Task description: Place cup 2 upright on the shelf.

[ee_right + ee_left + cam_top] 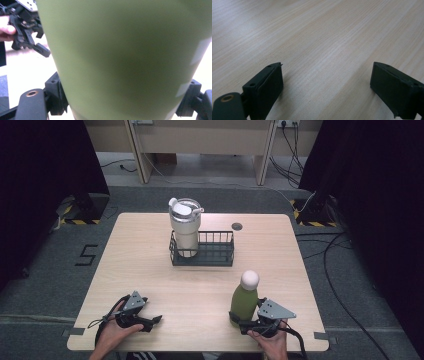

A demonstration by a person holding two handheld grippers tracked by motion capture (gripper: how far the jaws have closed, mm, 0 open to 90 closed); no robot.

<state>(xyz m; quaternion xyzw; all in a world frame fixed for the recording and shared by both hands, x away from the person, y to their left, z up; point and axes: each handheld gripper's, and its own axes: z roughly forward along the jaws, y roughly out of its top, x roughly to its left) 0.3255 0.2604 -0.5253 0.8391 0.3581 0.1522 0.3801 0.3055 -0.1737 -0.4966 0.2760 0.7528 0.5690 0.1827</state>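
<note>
A green bottle [244, 304] with a rounded white cap stands upright near the table's front right. My right gripper [241, 321] is shut on its lower body, and in the right gripper view the bottle [120, 57] sits between the two jaws, which press on either side. My left gripper [151, 321] rests low over the front left of the wooden table [150, 270]. In the left gripper view it [325, 82] stands open, with bare wood between its fingers. The right gripper view also catches the left gripper [27, 32] off to the left.
A dark wire basket [220, 257] sits at the middle back of the table, with a white lidded tumbler [185, 225] standing in its left end. A small dark round grommet [237, 226] lies behind the basket. Black curtains flank the table.
</note>
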